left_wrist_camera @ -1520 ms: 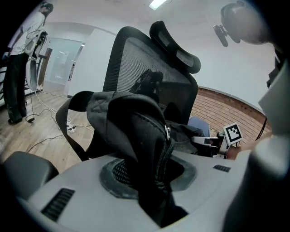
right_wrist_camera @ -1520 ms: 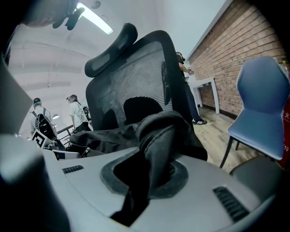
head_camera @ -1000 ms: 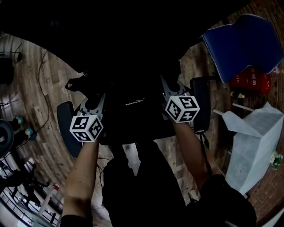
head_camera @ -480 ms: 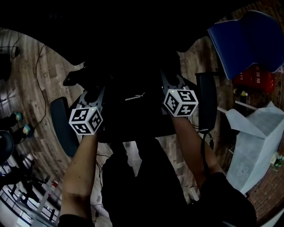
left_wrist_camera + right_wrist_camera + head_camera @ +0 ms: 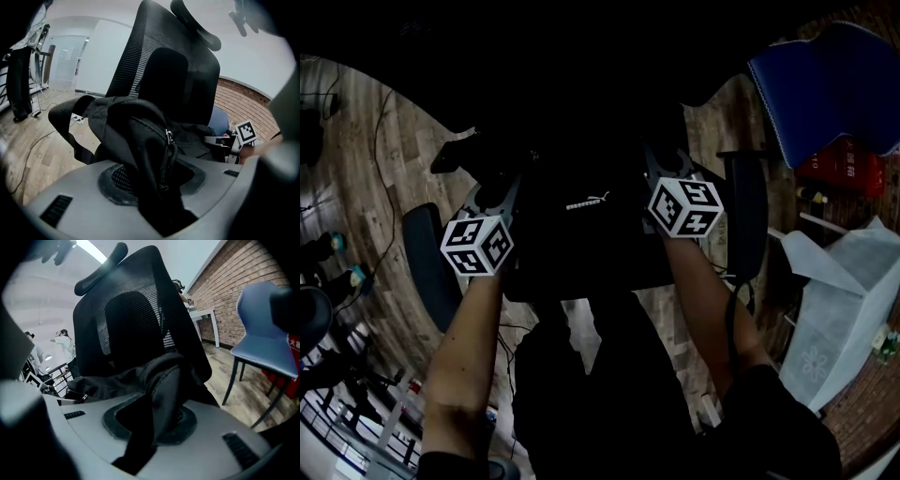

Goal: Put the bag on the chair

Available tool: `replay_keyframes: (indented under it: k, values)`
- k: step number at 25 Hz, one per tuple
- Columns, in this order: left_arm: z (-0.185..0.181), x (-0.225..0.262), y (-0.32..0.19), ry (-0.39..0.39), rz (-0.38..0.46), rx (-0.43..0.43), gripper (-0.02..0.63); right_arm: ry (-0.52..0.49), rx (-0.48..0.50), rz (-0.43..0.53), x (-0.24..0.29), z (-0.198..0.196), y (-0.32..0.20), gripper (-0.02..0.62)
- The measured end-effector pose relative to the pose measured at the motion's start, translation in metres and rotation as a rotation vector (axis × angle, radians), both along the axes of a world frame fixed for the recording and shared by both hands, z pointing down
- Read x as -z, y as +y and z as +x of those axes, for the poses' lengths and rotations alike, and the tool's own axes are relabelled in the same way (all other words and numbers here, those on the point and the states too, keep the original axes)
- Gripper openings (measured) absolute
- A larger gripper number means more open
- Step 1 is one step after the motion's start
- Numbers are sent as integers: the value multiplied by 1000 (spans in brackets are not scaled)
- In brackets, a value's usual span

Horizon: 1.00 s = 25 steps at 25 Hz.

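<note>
A black bag [image 5: 581,225] rests low between the armrests [image 5: 427,277] of a black mesh office chair [image 5: 140,56], in front of its backrest [image 5: 131,310]. My left gripper [image 5: 492,192] is at the bag's left end. A zippered fold of the bag [image 5: 140,136] stands between its jaws, with a dark gap beside it. My right gripper [image 5: 661,169] is at the bag's right end, and a fold of the bag [image 5: 159,385] runs through its jaws, loose on one side. Both pairs of jaws have just been opening. The seat under the bag is hidden.
A blue chair [image 5: 830,84] stands at the right by a brick wall [image 5: 229,287], with a red object [image 5: 839,164] and a white fabric bag [image 5: 848,309] near it. Cables [image 5: 384,159] lie on the wooden floor at the left. A white table [image 5: 204,315] stands behind.
Both grippers and the bag have sunk a little toward the chair seat. The chair's armrests now sit closer alongside the grippers.
</note>
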<state>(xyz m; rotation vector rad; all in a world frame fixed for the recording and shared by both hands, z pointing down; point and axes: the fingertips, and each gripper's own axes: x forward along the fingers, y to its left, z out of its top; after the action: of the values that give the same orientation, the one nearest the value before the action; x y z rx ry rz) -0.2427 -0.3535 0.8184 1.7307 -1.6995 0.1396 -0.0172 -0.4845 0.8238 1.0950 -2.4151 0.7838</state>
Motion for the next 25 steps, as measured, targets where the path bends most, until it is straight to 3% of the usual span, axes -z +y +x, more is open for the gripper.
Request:
replay_keyframes:
  k: [9, 13, 17, 25]
  values:
    - [-1, -1, 0, -31, -30, 28, 239, 33, -10, -6, -5, 2, -1, 93]
    - [2, 2, 3, -35, -70, 18, 264, 70, -29, -40, 0, 12, 1, 181]
    - [0, 1, 12, -51, -142, 42, 284, 95, -22, -79, 6, 15, 9, 230]
    - [2, -3, 32, -41, -227, 92, 332, 102, 10, -94, 19, 26, 25, 236]
